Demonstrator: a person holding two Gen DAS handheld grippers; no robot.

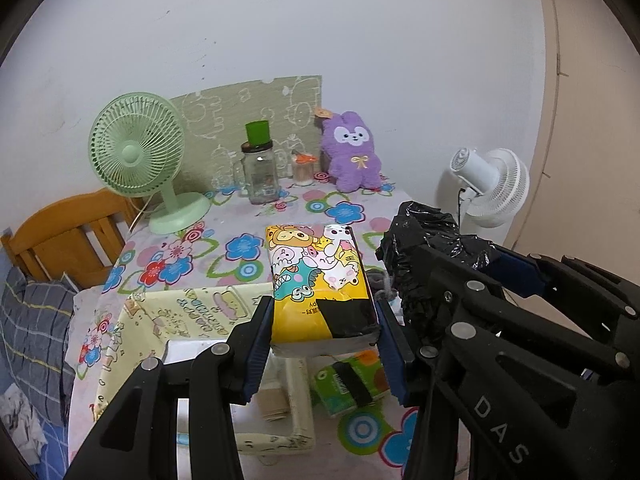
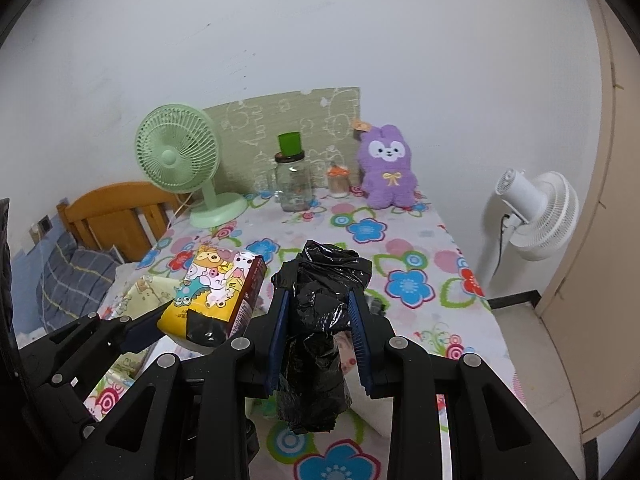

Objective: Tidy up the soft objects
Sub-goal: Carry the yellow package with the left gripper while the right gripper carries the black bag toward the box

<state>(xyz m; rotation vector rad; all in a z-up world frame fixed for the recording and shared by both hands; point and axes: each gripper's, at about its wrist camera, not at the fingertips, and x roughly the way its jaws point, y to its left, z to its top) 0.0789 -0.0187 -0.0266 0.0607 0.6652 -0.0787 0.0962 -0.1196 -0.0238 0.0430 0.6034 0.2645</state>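
My left gripper point(image 1: 325, 316) is shut on a yellow cartoon-printed tissue pack point(image 1: 316, 276) and holds it above a pale yellow fabric box point(image 1: 160, 316) on the table. My right gripper point(image 2: 320, 312) is shut on a crumpled black plastic bag bundle point(image 2: 320, 320), raised over the flowered tablecloth. The black bundle point(image 1: 424, 240) also shows in the left wrist view, to the right of the tissue pack. The tissue pack point(image 2: 216, 284) shows left of the bundle in the right wrist view. A green tissue pack point(image 1: 352, 384) lies on the table below my left gripper.
At the table's back stand a green desk fan point(image 2: 180, 160), a glass jar with a green lid point(image 2: 294, 176), a small jar point(image 2: 338, 180) and a purple plush rabbit point(image 2: 388, 172). A white fan point(image 2: 536, 208) stands right of the table. A wooden bed frame point(image 2: 116, 216) is at left.
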